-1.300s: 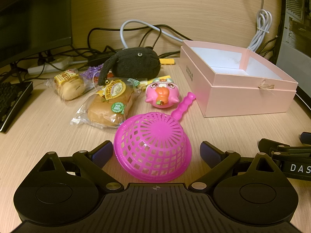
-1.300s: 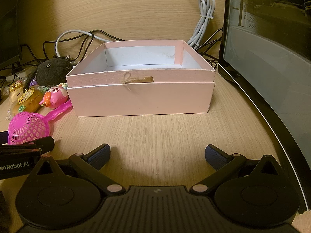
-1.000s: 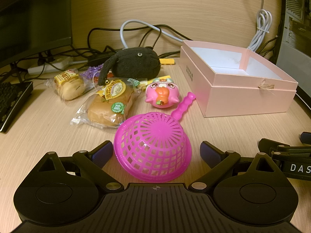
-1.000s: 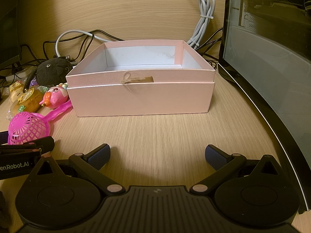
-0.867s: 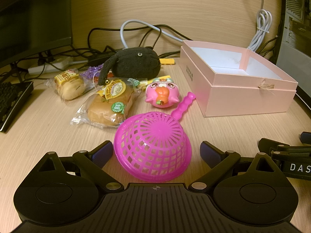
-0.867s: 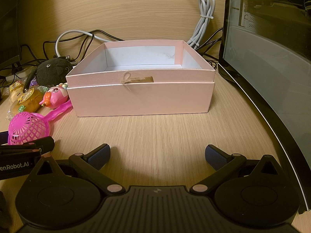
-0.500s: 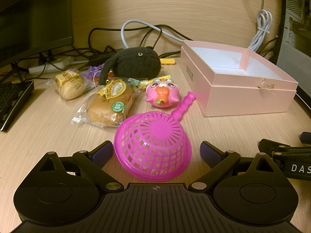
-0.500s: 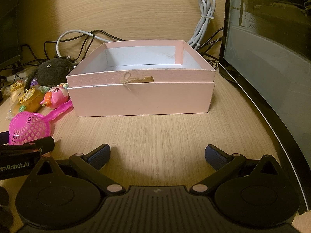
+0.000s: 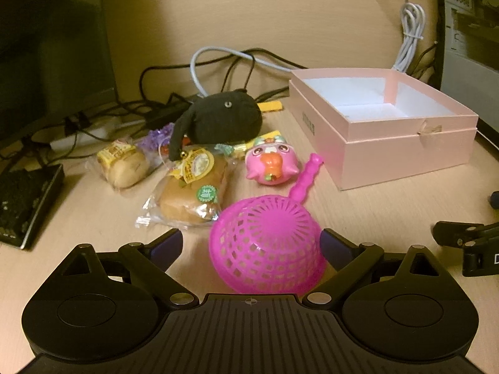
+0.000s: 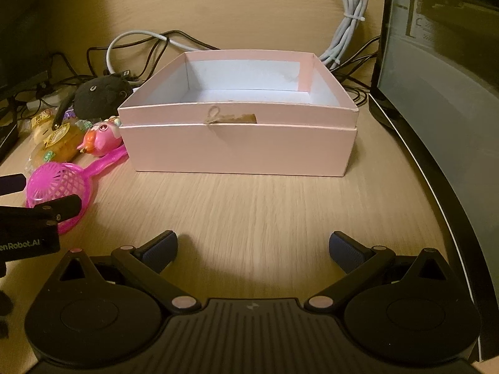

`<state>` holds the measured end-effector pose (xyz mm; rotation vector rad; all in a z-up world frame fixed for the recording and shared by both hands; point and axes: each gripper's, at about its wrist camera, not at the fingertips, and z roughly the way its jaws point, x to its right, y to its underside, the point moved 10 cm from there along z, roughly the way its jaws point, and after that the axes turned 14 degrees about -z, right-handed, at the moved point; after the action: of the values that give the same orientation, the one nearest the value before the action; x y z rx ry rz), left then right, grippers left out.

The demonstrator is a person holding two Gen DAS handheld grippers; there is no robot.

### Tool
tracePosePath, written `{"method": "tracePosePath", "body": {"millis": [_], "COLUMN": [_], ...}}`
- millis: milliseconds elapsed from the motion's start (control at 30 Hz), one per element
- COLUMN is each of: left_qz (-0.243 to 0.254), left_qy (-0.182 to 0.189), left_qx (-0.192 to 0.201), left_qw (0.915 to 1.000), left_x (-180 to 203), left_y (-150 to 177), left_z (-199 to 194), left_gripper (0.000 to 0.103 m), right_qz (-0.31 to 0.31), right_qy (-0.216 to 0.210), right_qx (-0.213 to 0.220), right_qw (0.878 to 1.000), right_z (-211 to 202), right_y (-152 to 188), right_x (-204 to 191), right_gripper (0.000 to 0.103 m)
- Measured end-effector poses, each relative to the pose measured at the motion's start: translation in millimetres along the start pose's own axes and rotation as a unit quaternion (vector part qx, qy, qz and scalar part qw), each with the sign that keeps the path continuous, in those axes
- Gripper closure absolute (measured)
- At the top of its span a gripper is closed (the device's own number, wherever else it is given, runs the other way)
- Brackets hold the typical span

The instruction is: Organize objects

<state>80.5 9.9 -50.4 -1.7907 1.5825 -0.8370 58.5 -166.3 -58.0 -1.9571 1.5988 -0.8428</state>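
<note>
An upturned magenta plastic strainer (image 9: 268,243) lies on the wooden desk between the open fingers of my left gripper (image 9: 251,244); contact with the right finger cannot be told. Behind it sit a pink bird toy (image 9: 272,165), two wrapped buns (image 9: 190,193) (image 9: 123,165) and a black plush (image 9: 223,118). An open, empty pink box (image 9: 402,143) stands to the right. In the right wrist view my right gripper (image 10: 252,251) is open and empty in front of the pink box (image 10: 240,149); the strainer (image 10: 59,184) shows at left.
Tangled cables (image 9: 224,62) and a power strip run along the back wall. A keyboard (image 9: 21,199) lies at the left edge. A computer case (image 10: 443,93) stands on the right. The left gripper's finger (image 10: 53,208) shows in the right wrist view.
Both grippers have risen and pitched forward a little, so the desk objects sit lower in view and the box interior shows more. The objects have not moved. Both stay open.
</note>
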Motion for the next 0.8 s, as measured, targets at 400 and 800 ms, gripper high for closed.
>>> {"method": "tracePosePath", "body": {"millis": [400, 800], "left_qz": [0.018, -0.066], "left_qy": [0.049, 0.086], "left_qx": [0.010, -0.033], "left_qw": [0.9986, 0.9935], "left_x": [12, -72], "left_y": [-14, -15], "left_z": [5, -57], "left_gripper": [0.030, 0.031], "right_qz": [0.021, -0.136], "right_qy": [-0.024, -0.012], "right_qx": [-0.014, 0.065], "right_qw": [0.999, 0.989], "right_z": [-16, -73], "right_y": [3, -48], "right_x": [2, -86], "right_gripper": [0.000, 0.000]}}
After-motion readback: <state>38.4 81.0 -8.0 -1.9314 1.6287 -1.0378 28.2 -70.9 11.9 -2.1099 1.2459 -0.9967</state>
